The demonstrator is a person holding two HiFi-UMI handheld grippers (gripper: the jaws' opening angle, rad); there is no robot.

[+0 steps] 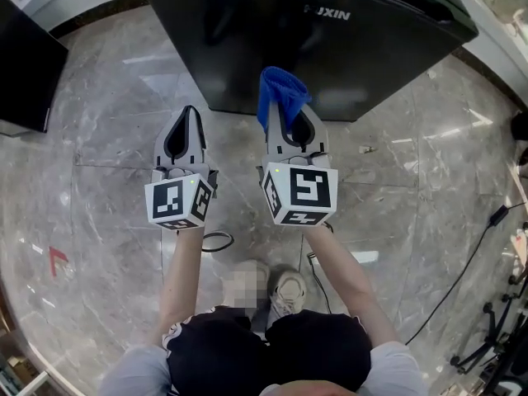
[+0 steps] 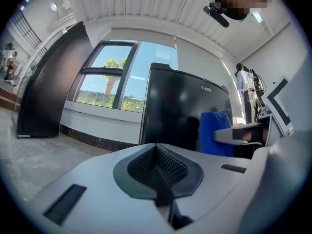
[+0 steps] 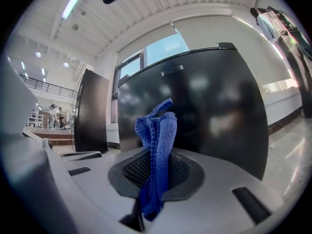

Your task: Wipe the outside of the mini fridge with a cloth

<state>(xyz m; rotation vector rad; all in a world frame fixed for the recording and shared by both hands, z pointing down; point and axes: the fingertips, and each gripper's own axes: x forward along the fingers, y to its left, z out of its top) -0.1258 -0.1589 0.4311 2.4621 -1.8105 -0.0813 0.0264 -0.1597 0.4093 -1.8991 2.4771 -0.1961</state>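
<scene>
The black mini fridge (image 1: 313, 31) stands on the marble floor ahead of me; it also shows in the left gripper view (image 2: 185, 111) and the right gripper view (image 3: 214, 101). My right gripper (image 1: 285, 106) is shut on a blue cloth (image 1: 280, 93), which sticks up between the jaws (image 3: 157, 150) a short way from the fridge's front. The left gripper (image 1: 189, 114) is shut with nothing in it, level with the right one and short of the fridge. The blue cloth (image 2: 214, 130) is seen at the right of the left gripper view.
A taller black cabinet (image 1: 25, 64) stands at the left, also seen as a dark cabinet (image 2: 48, 82) by the window. Cables (image 1: 462, 279) run over the floor at the right. A white ledge (image 1: 503, 23) passes behind the fridge. My feet (image 1: 285, 291) are below the grippers.
</scene>
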